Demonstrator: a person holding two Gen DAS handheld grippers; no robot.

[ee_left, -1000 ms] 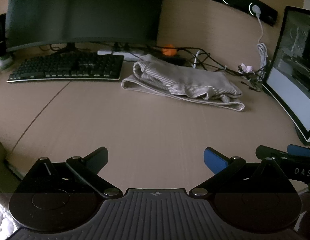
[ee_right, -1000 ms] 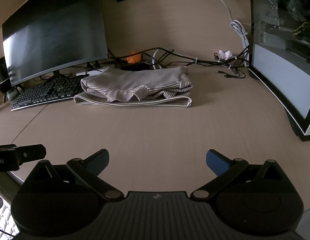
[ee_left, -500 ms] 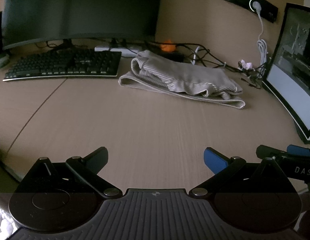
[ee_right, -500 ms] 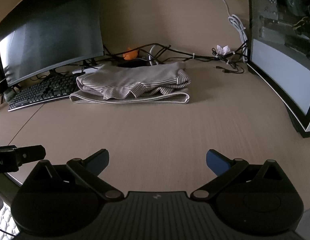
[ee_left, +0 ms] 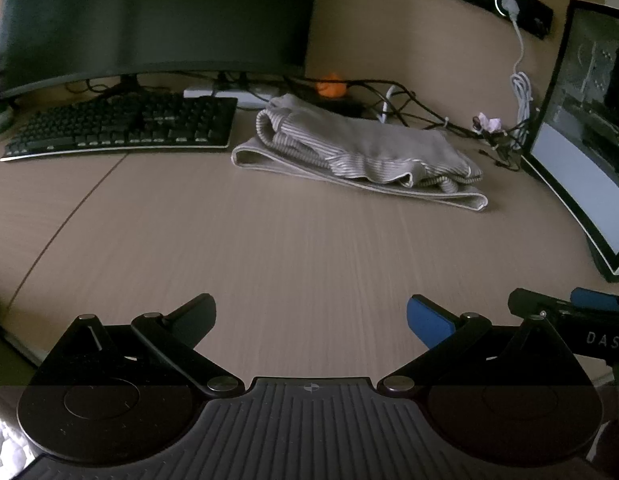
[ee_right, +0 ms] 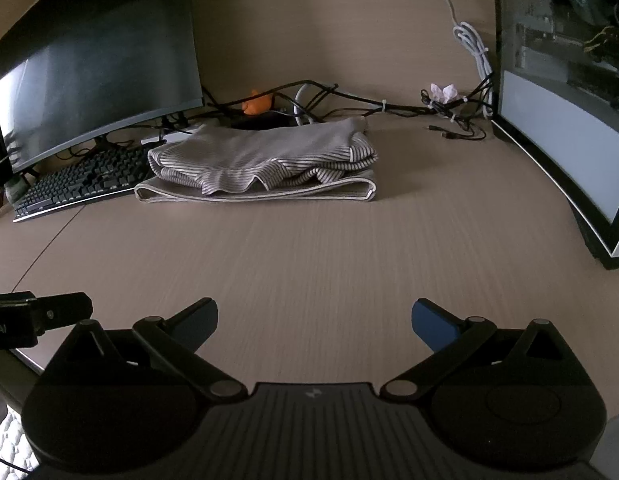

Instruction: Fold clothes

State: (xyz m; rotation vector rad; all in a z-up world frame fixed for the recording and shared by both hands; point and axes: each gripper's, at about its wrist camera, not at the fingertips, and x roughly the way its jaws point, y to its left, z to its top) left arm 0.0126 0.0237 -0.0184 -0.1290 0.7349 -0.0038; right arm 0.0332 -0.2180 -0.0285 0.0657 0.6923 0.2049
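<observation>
Since a second ago both cameras have crept a little closer to the folded garment (ee_left: pixel 361 152), which now sits slightly larger in my right wrist view (ee_right: pixel 261 164). It lies flat on the desk (ee_left: pixel 293 248), doubled over in layers, striped beige cloth on a plain lower band, just right of the keyboard (ee_left: pixel 121 128) and in front of the tangle of cables (ee_left: pixel 425 108). My left tongs (ee_left: pixel 309 316) hang spread wide above bare desk, holding nothing, well short of the garment. My right tongs (ee_right: pixel 314 318) are likewise spread and hold nothing. A dark monitor (ee_right: pixel 97 60) stands at the left, a lit screen (ee_right: pixel 565 92) at the right.
</observation>
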